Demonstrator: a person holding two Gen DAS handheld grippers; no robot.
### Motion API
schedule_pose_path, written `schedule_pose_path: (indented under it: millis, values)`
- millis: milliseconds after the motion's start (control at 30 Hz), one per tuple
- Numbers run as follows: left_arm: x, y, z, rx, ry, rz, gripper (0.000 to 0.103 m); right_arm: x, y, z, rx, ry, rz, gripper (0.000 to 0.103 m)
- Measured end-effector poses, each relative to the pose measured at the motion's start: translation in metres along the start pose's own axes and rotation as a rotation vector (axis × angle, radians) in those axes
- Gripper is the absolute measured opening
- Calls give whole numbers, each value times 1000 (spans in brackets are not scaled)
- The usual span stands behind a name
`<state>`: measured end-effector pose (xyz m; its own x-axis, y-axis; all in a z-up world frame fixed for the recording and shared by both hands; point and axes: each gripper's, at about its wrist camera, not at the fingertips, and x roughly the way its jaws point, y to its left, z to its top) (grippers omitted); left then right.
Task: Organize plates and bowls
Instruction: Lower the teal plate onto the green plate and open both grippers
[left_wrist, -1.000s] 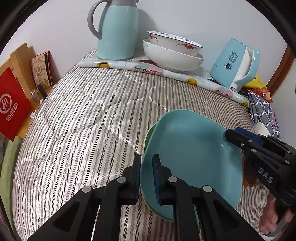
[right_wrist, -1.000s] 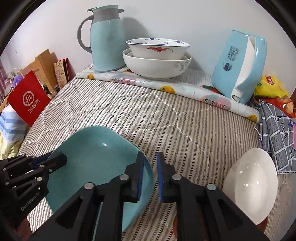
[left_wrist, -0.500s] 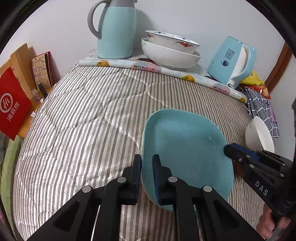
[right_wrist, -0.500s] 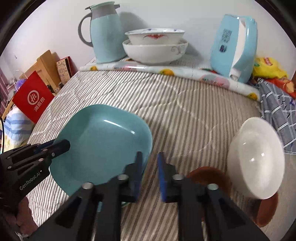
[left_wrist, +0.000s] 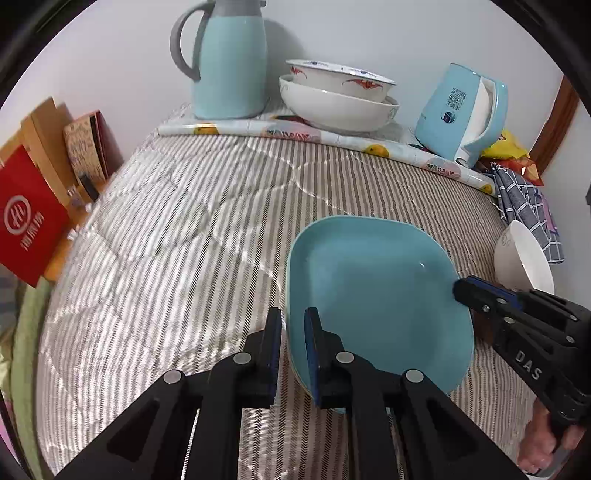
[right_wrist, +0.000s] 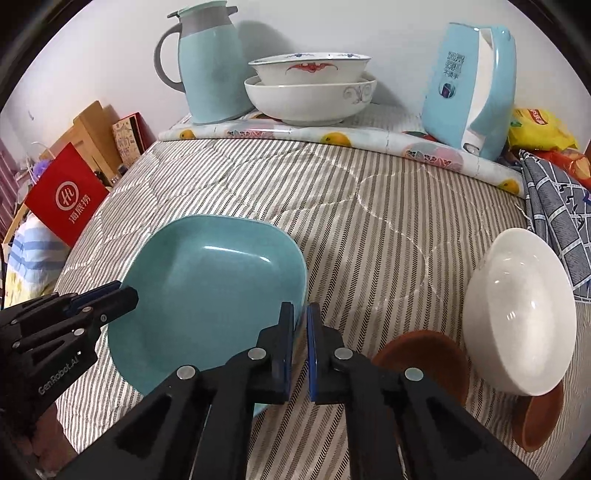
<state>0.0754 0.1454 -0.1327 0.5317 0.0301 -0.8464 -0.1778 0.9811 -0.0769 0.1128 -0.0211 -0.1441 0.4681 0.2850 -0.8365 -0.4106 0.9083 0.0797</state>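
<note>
Left gripper (left_wrist: 292, 345) clamps the near-left rim of the teal plate (left_wrist: 373, 295). Right gripper (right_wrist: 300, 341) has just closed onto the plate's right rim, pinching it. Plate sits on the striped quilt (left_wrist: 184, 229), tilted. White bowl (right_wrist: 517, 317) lies right of it, stacked bowls (right_wrist: 310, 92) far behind.

Left gripper (left_wrist: 293, 345) tilts steeply down, jaws nearly closed, pinching a rim. Right gripper (right_wrist: 300, 341) tilts down likewise, jaws nearly together (just closed further). A hand (left_wrist: 537, 441) grips its handle.
</note>
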Motion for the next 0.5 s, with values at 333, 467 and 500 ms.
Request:
schedule_pose_path:
  millis: [333,467,500]
  values:
    - [-21,-13,-2,8,-20,-12,15,-33,-8,-10,19,-42,-12,20]
    - [-32,-23,-3,13,-28,-29,17,-52,-11,-18,27,-60,-11,23]
    - [-35,-26,-3,15,-31,-35,17,-55,-12,-19,28,-62,-12,23]
